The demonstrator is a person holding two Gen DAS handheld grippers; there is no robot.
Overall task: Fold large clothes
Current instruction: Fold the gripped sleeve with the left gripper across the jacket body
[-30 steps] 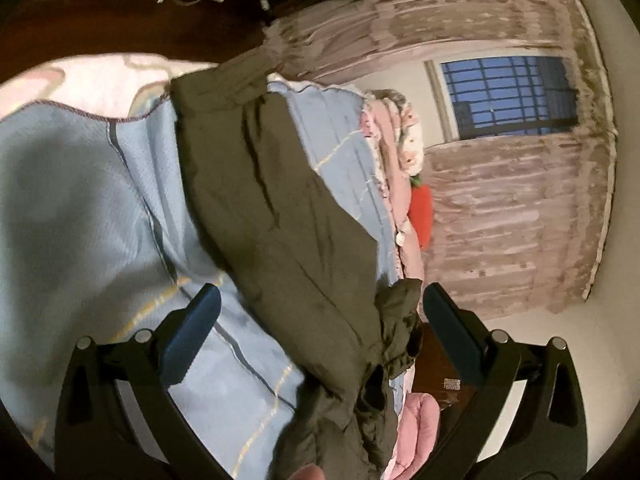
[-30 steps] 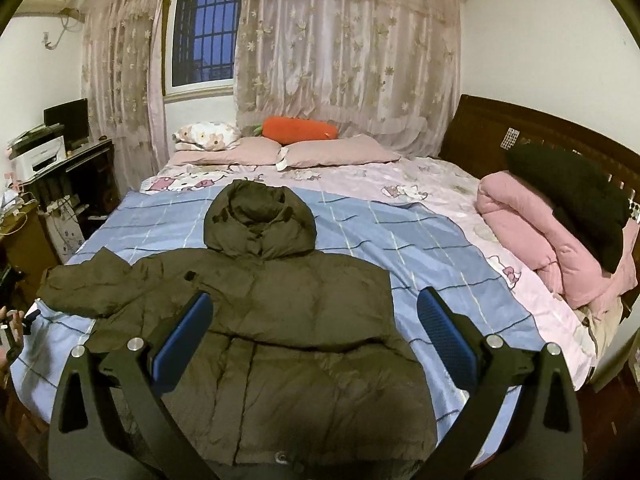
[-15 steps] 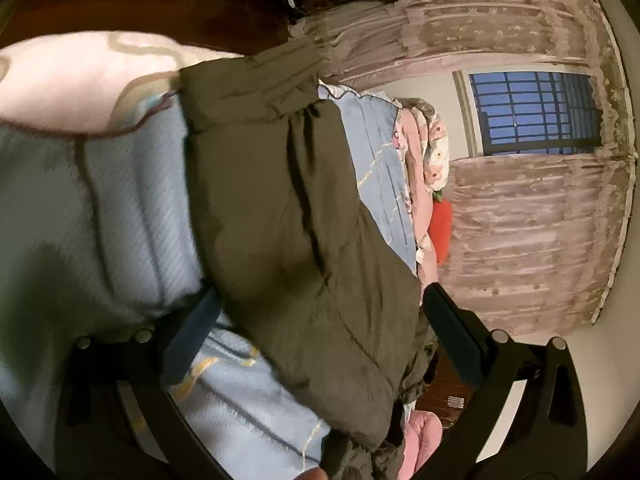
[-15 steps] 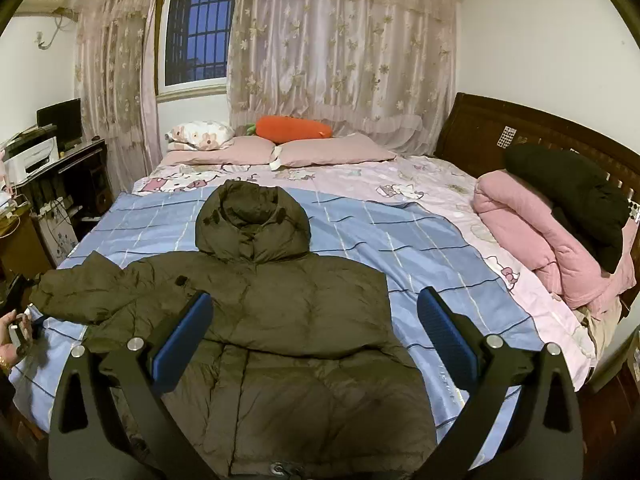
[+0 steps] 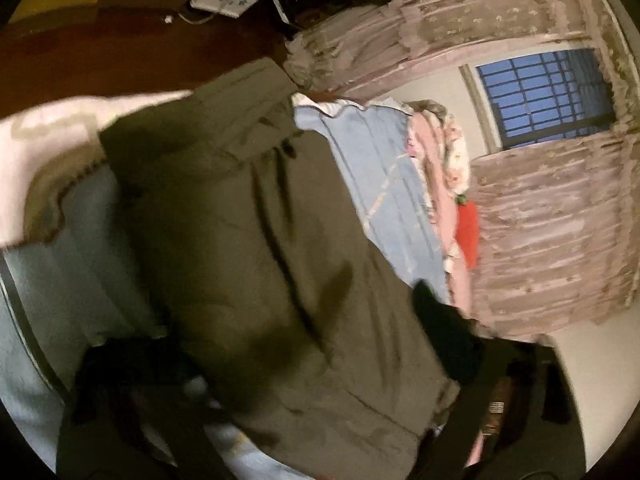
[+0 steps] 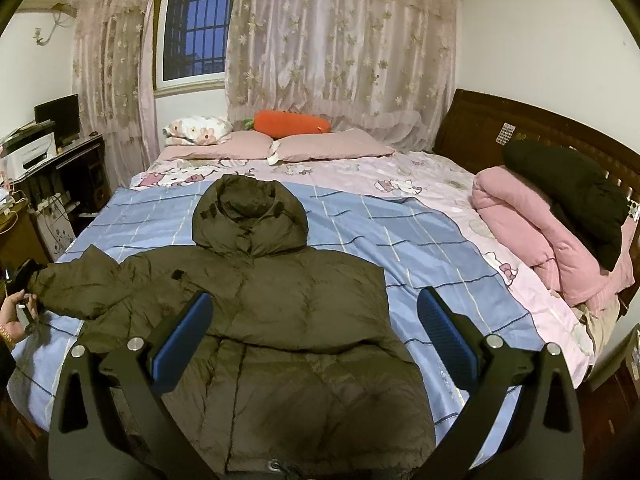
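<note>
Dim, warm indoor light; dusk-blue window (image 6: 196, 28). Left view smears with motion blur, its fingers (image 5: 444, 332) nearly black. Right view sharp between its fingers (image 6: 182, 340), edges bowed.

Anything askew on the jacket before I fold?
Yes: the olive jacket lies unevenly. One sleeve stretches out to the bed's edge, while no matching sleeve shows on the other side.

A home bedroom: a wide bed (image 6: 420, 240) with a blue checked sheet, pink pillows (image 6: 332, 148) at its far end, lace curtains (image 6: 340, 44) behind them, and a dark wooden headboard (image 6: 540, 136) on its right.
</note>
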